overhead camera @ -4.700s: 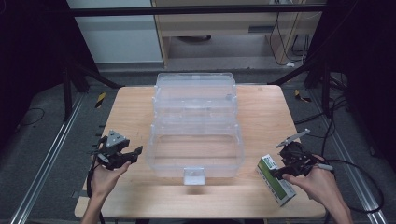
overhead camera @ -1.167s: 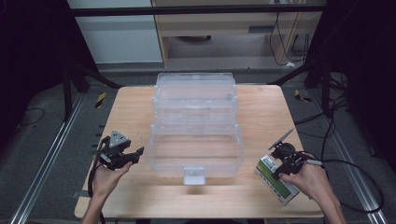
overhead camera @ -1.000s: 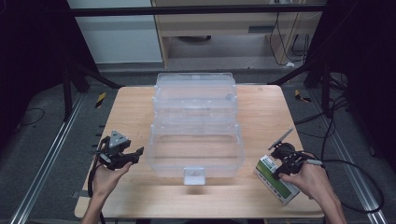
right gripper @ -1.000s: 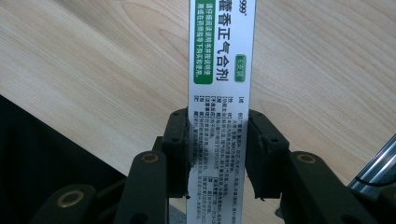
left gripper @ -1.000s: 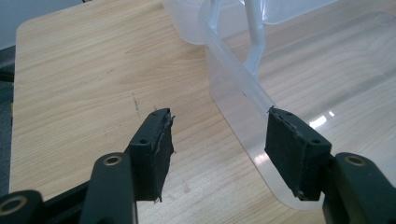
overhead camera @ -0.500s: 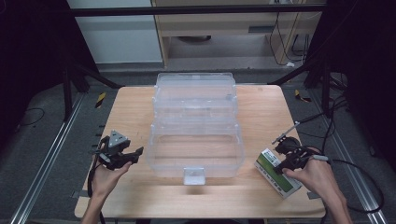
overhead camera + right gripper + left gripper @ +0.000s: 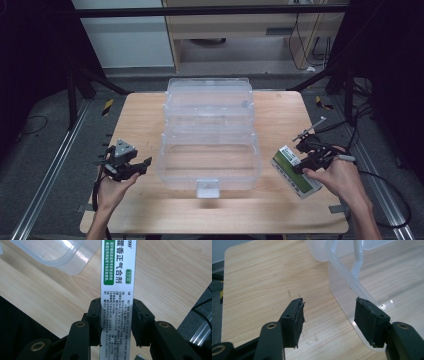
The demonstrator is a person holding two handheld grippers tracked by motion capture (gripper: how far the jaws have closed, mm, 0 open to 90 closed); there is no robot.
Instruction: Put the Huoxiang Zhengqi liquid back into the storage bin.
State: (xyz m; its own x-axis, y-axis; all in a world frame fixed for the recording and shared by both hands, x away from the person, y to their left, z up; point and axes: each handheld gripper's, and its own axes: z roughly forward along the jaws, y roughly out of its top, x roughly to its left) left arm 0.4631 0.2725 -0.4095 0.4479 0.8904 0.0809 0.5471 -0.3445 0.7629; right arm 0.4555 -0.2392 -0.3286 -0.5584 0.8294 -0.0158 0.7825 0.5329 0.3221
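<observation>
Setting: pale wooden table (image 7: 150,120) with visible grain, dark floor and metal rails around it, cabinets at the back.
Bin: clear plastic storage box (image 7: 209,135) standing open mid-table, thin glossy walls, rounded corners, a stepped upper tier and a small latch tab at its near edge; nothing can be seen in its lower tray.
Carton: flat rectangular medicine box (image 7: 295,171), white card with green panels and printed Chinese text, lying on the table just right of the storage box, apart from it.
Right gripper (image 7: 116,315): jaws pressed onto the carton's two long sides, the black pads flat against the card; the carton looks level with the tabletop.
Left gripper (image 7: 328,315): jaws spread wide with nothing between them, hovering by the storage box's left wall, one pad close to the rim.
Step, as I judge it: grasp made, lift not yet begun.
Next move: probably raise the carton clear of the bin's rim and carry it left over the open tray; smooth card may slip if the grip is light.
</observation>
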